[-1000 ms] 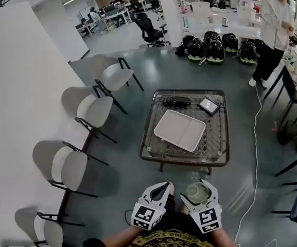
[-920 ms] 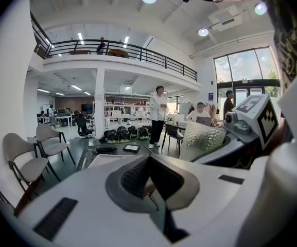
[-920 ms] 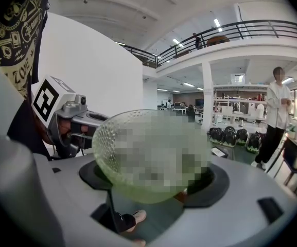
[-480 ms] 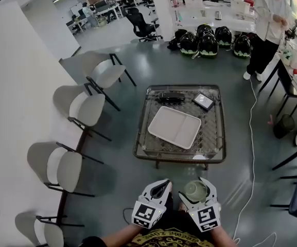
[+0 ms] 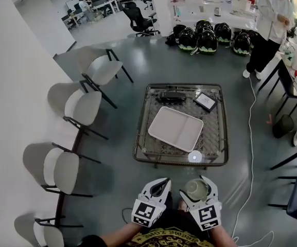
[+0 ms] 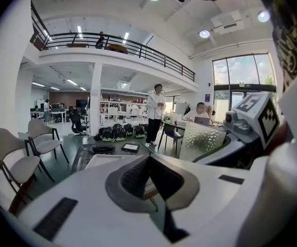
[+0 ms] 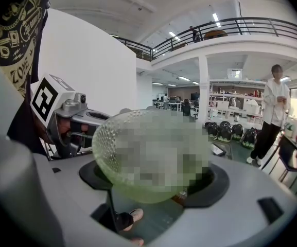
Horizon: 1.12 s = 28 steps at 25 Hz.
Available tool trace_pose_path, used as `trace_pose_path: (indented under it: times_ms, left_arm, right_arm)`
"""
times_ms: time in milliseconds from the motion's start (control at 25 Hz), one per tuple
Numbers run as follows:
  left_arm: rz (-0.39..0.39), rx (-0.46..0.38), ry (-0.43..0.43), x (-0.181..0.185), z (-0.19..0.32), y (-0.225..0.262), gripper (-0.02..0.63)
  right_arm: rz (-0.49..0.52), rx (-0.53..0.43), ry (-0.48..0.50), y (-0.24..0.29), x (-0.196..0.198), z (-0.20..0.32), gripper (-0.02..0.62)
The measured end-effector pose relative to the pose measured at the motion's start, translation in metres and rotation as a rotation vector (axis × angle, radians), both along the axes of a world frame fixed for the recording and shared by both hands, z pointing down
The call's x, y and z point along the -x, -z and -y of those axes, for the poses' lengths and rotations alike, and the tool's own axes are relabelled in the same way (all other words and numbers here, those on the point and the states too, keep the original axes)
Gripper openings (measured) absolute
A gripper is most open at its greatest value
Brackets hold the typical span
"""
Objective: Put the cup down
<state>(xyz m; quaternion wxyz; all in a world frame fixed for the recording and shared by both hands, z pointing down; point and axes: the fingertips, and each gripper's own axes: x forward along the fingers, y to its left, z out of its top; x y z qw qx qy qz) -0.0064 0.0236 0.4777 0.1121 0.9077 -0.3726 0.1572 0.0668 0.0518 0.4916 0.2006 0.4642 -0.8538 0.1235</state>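
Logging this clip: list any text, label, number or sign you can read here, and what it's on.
"ZONE": gold print on the person's black shirt, right gripper view; surrounding letters unreadable.
Shirt print in the head view: too blurred to read.
Square markers on left gripper and right gripper: patterns, no letters.
Nothing readable on the table.

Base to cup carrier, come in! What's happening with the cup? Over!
Right tool shut on the cup, held close to the body. Left tool shut, empty. Table ahead, white tray filling its middle.
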Motion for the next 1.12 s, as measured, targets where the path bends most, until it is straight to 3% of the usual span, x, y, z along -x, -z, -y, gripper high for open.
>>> trace_pose_path:
  times_ms: [1120]
  left_arm:
    - [-0.079, 0.012, -0.157, 0.037, 0.172, -0.001, -0.002]
  right_arm:
    - [-0.076, 0.004, -0.195, 0.0, 0.031, 0.162, 0.377]
